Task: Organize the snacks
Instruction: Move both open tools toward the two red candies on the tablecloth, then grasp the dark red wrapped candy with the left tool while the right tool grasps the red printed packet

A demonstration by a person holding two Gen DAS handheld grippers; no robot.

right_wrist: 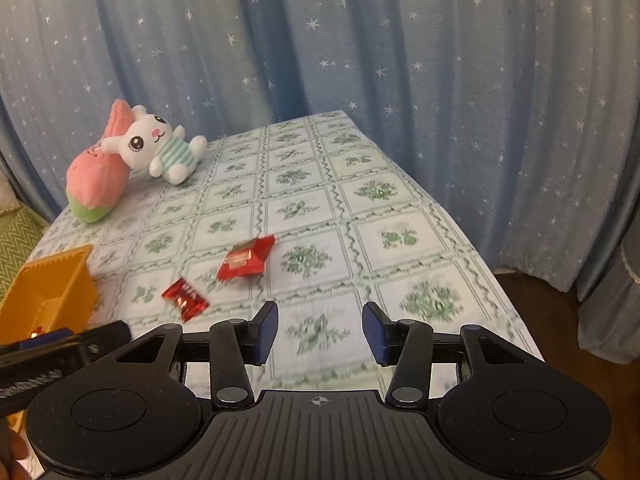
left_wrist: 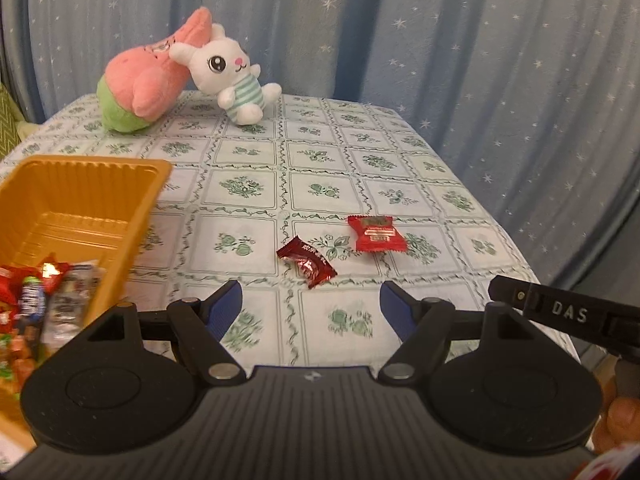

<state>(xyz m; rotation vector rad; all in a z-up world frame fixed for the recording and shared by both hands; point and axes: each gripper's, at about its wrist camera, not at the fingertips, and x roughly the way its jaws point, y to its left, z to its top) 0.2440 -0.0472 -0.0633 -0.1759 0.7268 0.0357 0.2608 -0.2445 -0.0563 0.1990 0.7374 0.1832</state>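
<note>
Two red snack packets lie loose on the floral tablecloth: a dark red crinkled one [left_wrist: 307, 266] [right_wrist: 185, 298] and a brighter red square one [left_wrist: 376, 234] [right_wrist: 245, 259] just right of it. An orange plastic tray [left_wrist: 86, 204] [right_wrist: 48, 292] at the left holds several wrapped snacks [left_wrist: 36, 304] at its near end. My left gripper [left_wrist: 311, 308] is open with nothing between its blue pads, just short of the dark red packet. My right gripper [right_wrist: 320, 330] is open and empty too, to the right of both packets.
A pink and green plush [left_wrist: 140, 80] [right_wrist: 96, 180] and a white rabbit plush [left_wrist: 228, 76] [right_wrist: 160, 148] lean at the table's far left. A starred blue curtain [left_wrist: 440, 40] hangs behind. The table's right edge [right_wrist: 500, 280] drops to a wooden floor.
</note>
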